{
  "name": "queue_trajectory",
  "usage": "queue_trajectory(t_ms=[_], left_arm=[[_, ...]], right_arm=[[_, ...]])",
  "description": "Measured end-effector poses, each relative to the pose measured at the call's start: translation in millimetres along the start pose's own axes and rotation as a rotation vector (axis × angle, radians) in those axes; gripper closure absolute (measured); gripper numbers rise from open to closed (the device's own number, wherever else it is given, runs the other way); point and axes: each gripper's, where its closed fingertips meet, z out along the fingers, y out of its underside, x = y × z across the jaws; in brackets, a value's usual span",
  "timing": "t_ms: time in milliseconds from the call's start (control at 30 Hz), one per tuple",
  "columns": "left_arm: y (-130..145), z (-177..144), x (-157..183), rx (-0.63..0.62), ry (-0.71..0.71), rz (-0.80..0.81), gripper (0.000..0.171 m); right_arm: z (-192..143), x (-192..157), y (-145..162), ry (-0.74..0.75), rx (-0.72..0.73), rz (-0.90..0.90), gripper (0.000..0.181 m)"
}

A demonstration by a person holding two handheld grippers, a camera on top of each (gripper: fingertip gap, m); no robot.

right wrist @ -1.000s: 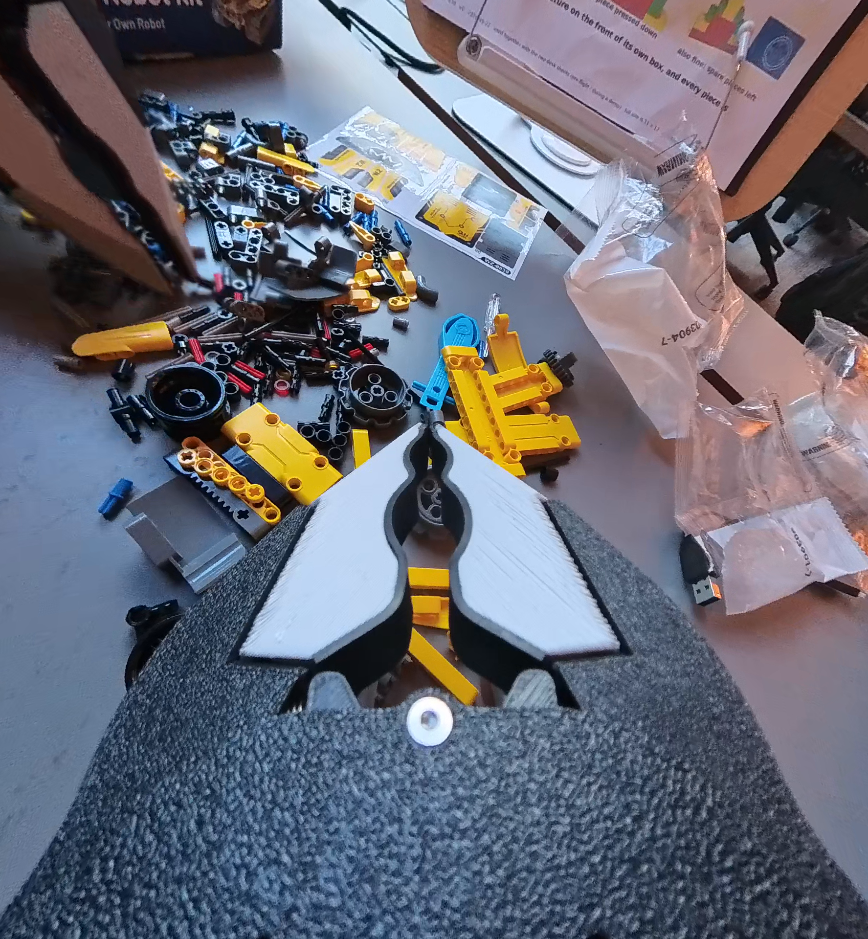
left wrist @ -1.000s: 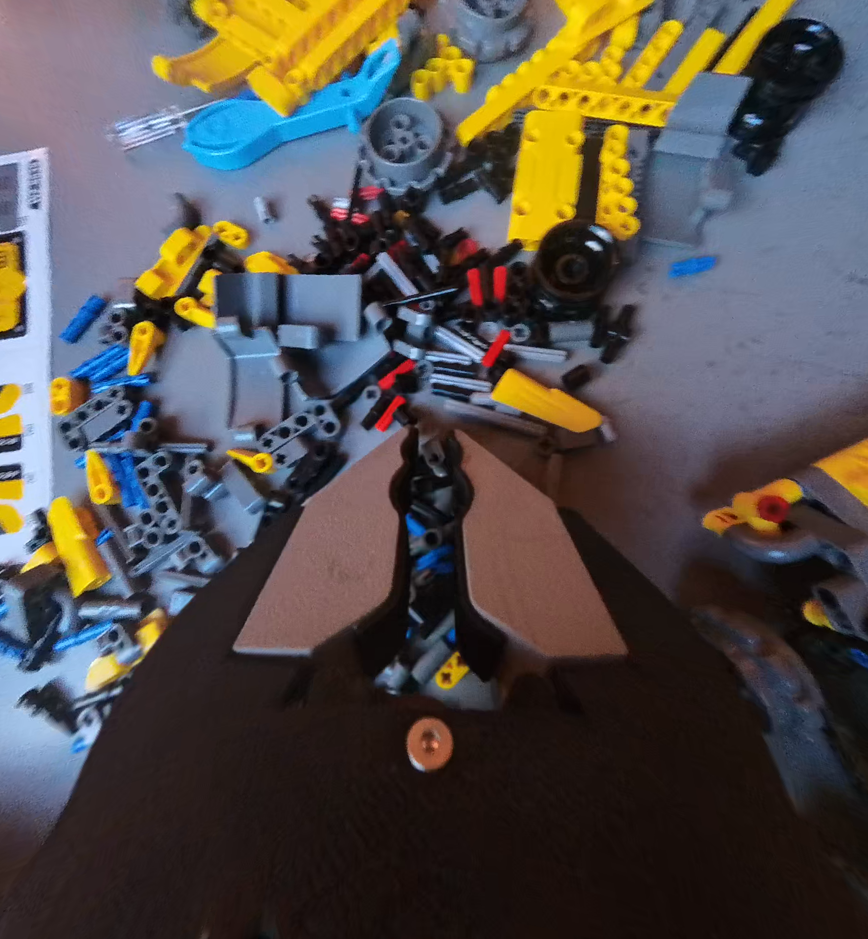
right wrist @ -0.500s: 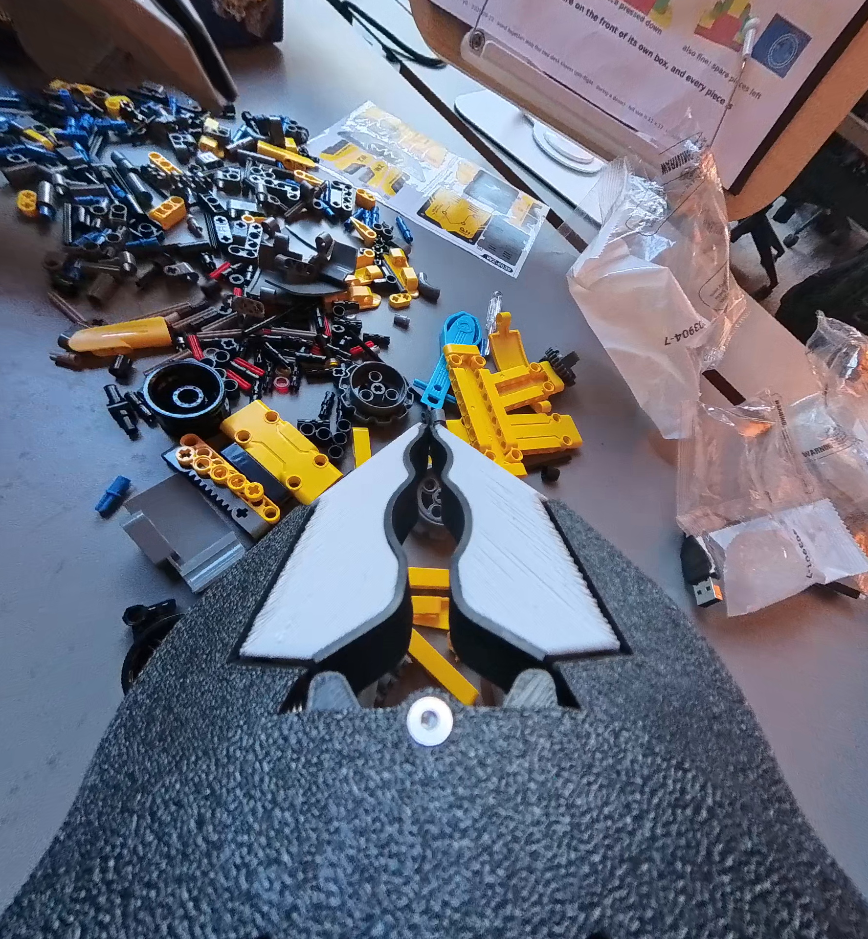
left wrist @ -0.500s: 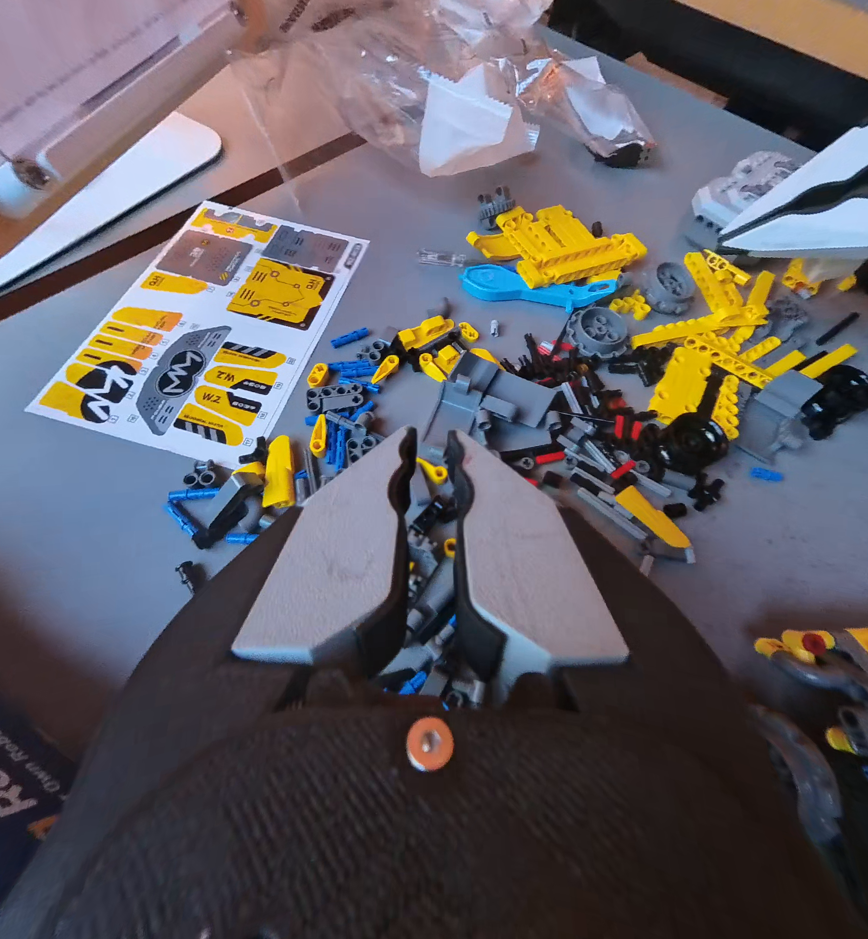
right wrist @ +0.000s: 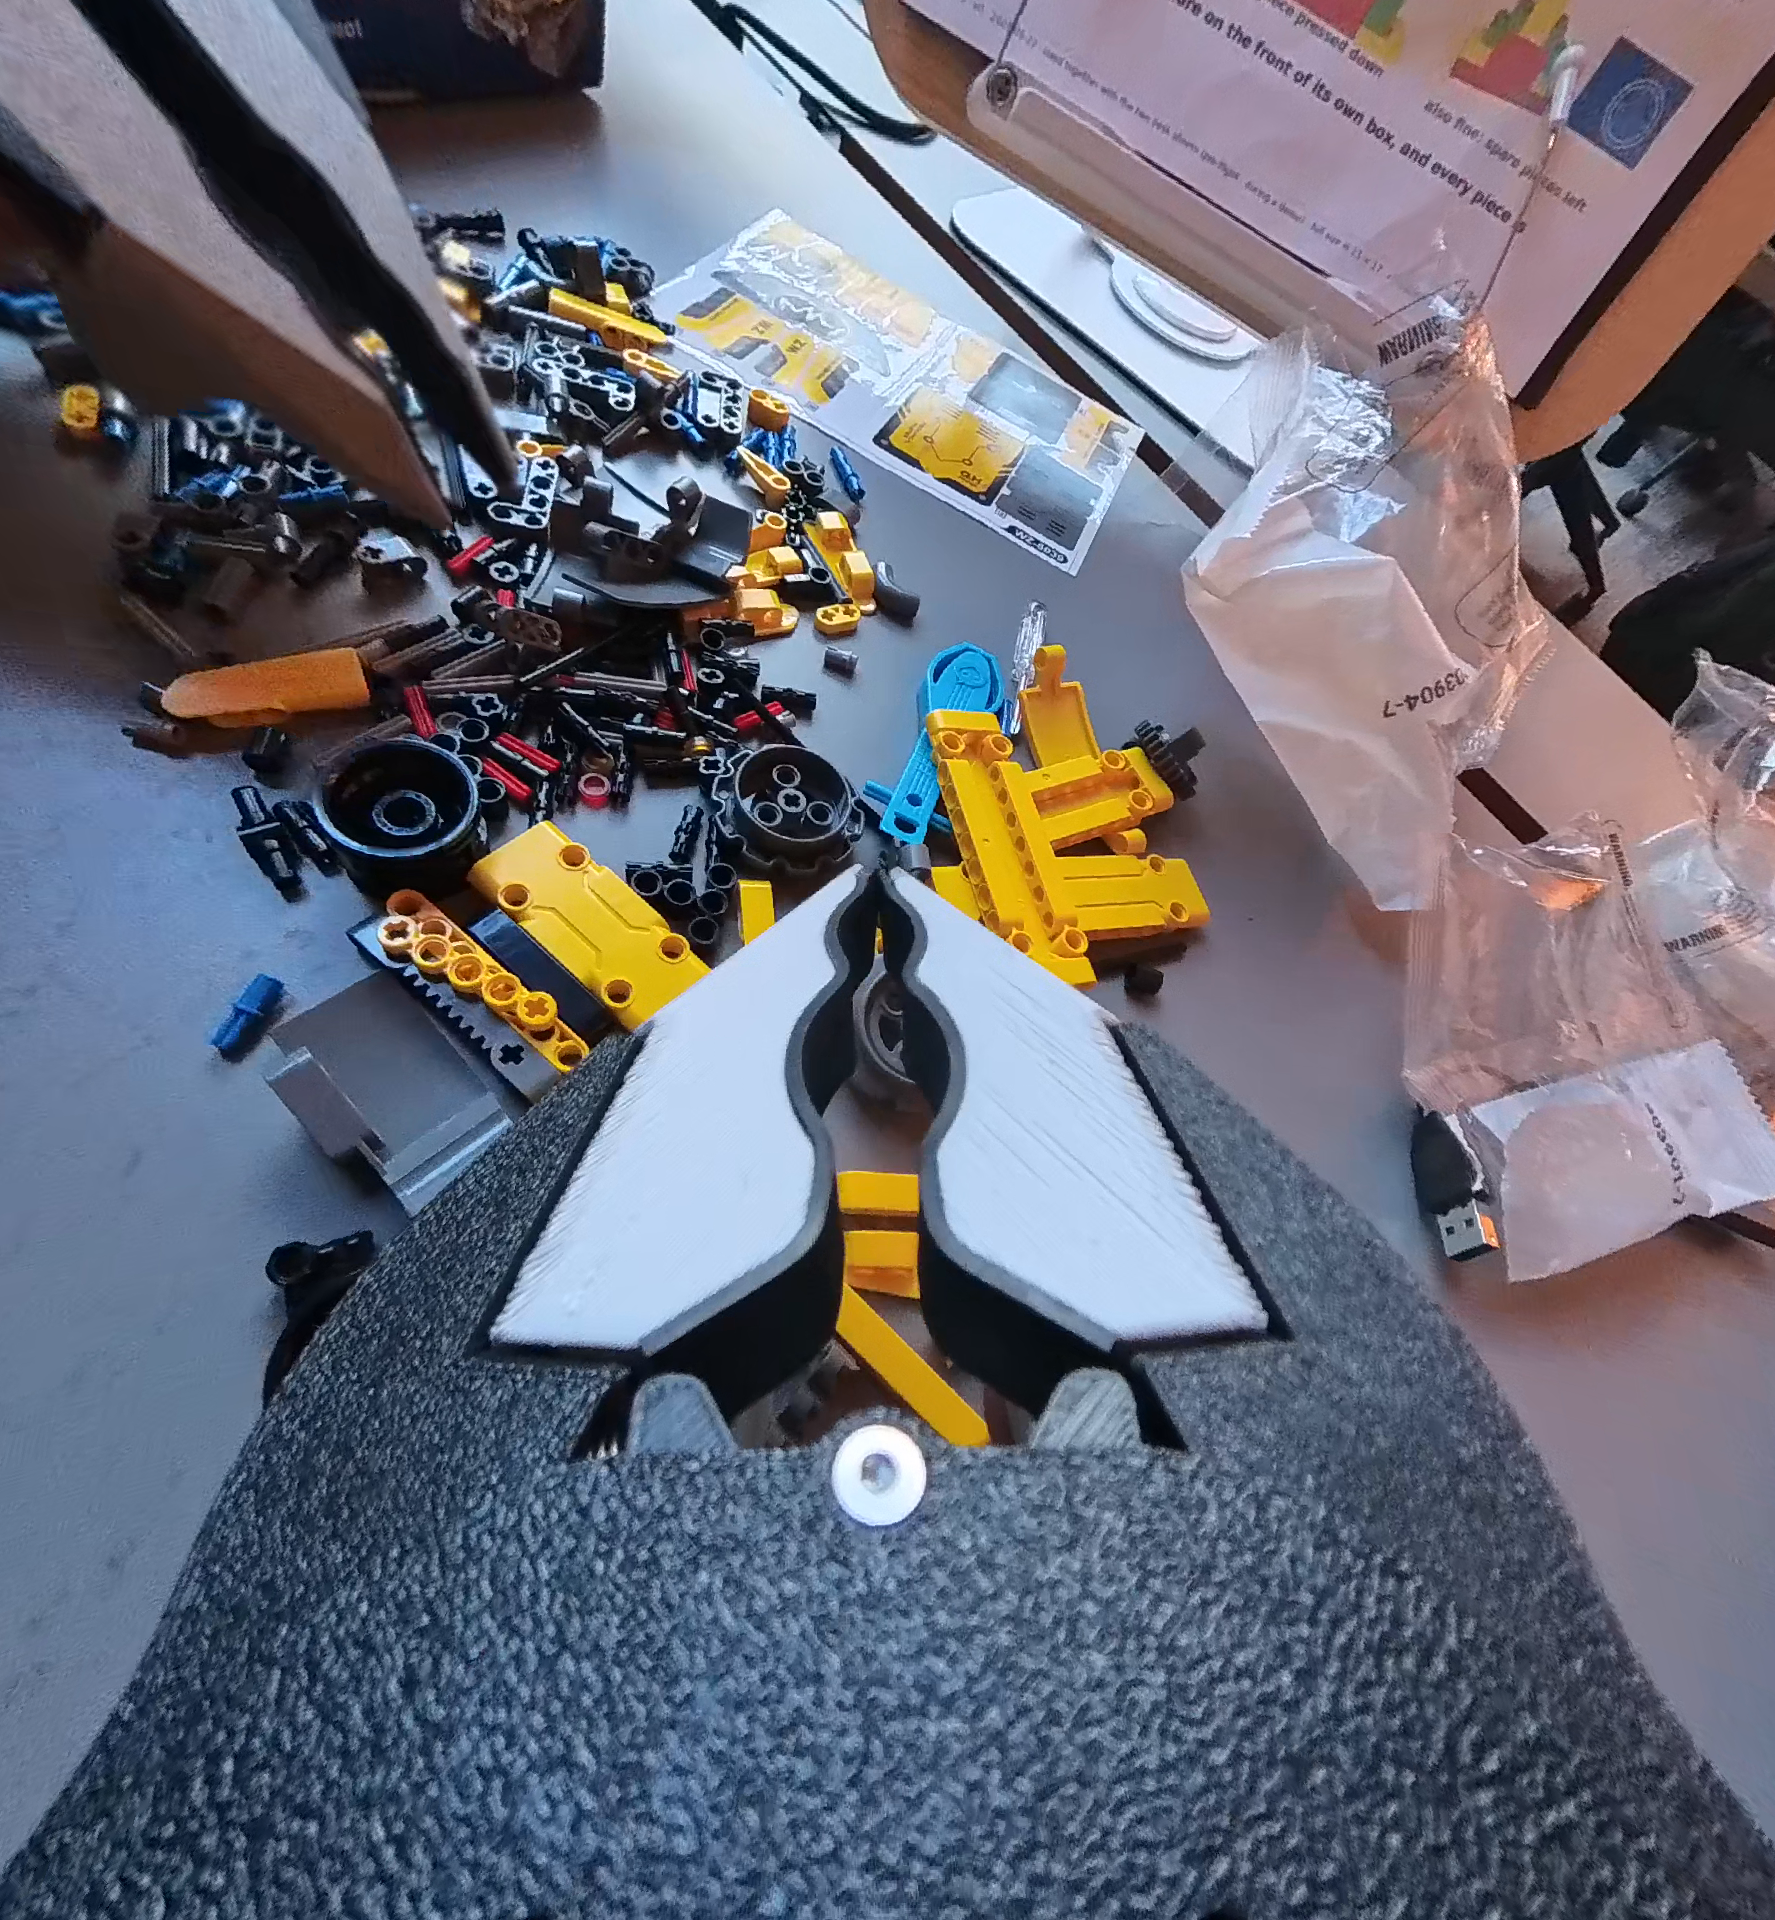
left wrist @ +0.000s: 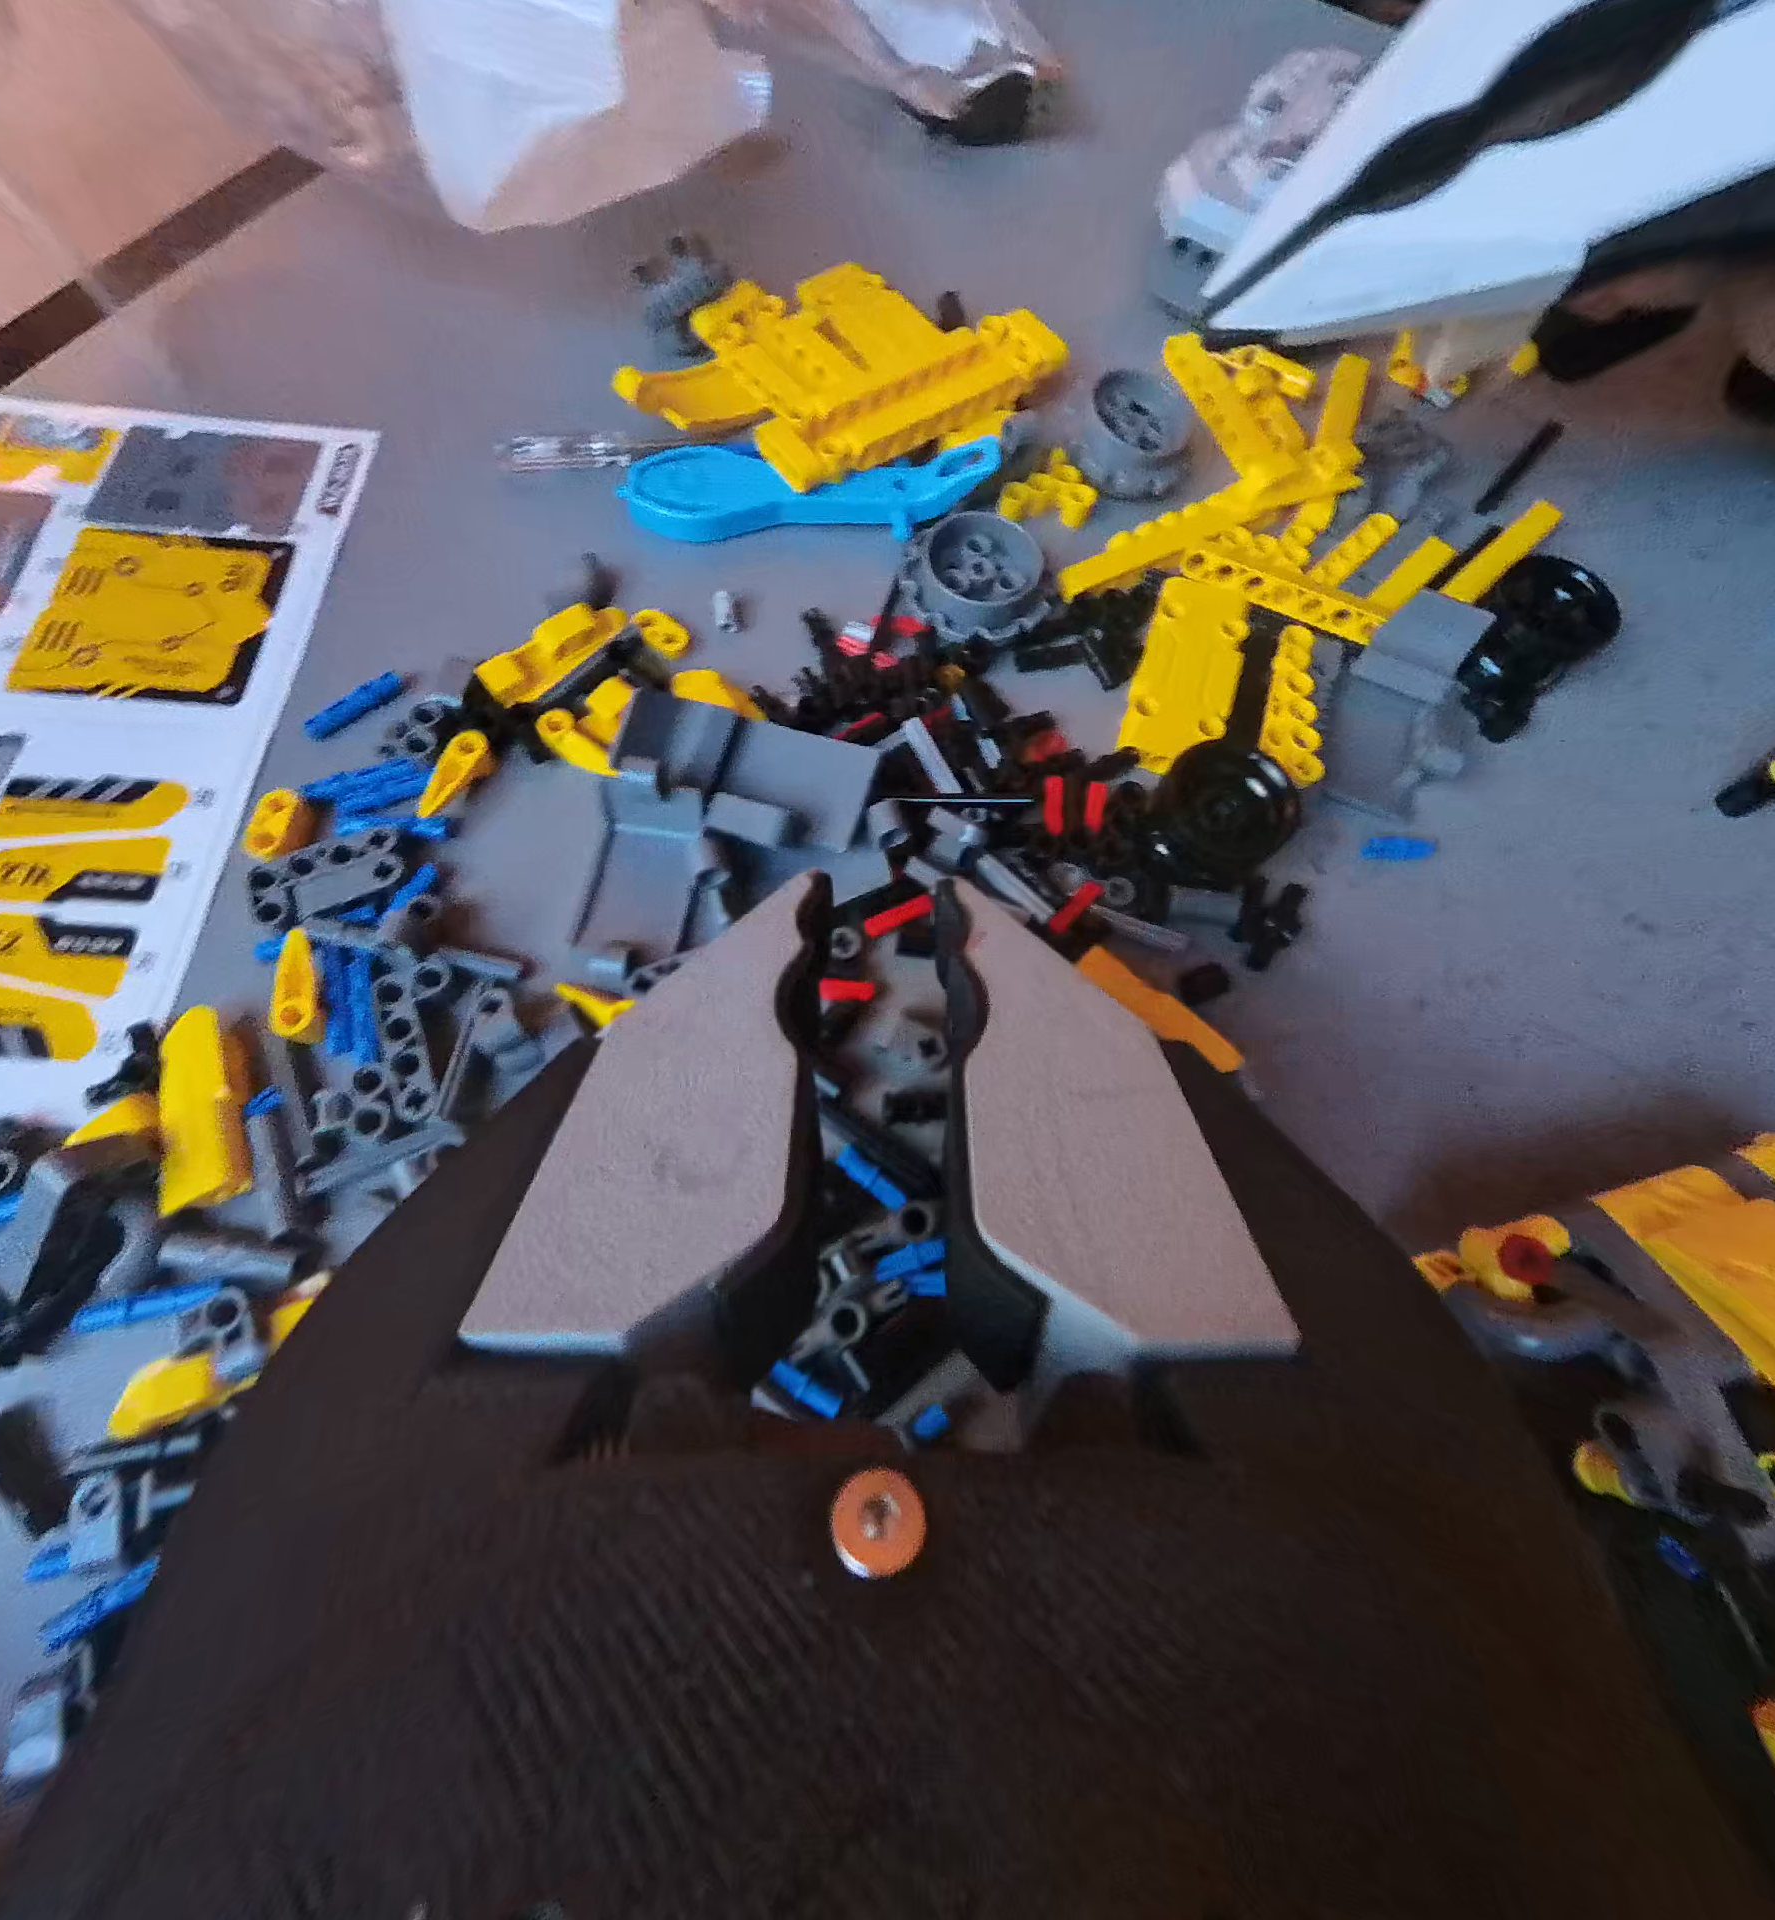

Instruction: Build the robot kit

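Clerk: Item one, left gripper (left wrist: 878, 896)?

Checker: Its jaws are narrowly parted and hold nothing. The tips hang over a red pin (left wrist: 895, 916) in the loose heap, well apart from the blue tool (left wrist: 758, 499), with grey panels (left wrist: 717, 790) between.

Clerk: Item two, right gripper (right wrist: 878, 881)?

Checker: Its tips are pressed together and empty. It sits just beside the blue tool's forked end, nearer than the left. The tool's long axis runs away from those tips, and the yellow frame (right wrist: 1059, 842) touches its right side.

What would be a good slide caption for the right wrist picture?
Right gripper, fingers closed, poised over scattered yellow, black and grey building pieces beside a sticker sheet.
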Motion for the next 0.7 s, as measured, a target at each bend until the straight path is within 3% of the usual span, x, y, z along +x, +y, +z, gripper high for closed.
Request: queue_trajectory(t_ms=[133, 400, 700], left_arm=[[-1, 9, 13, -0.010, 0.003, 0.079, 0.158], [13, 21, 8, -0.103, -0.108, 0.202, 0.161], [12, 25, 13, -0.096, -0.102, 0.206, 0.161]], right_arm=[[0, 0, -1, 0.000, 0.002, 0.002, 0.181], [2, -2, 0, -0.005, -0.002, -0.001, 0.181], [1, -1, -1, -0.003, 0.003, 0.003, 0.181]])
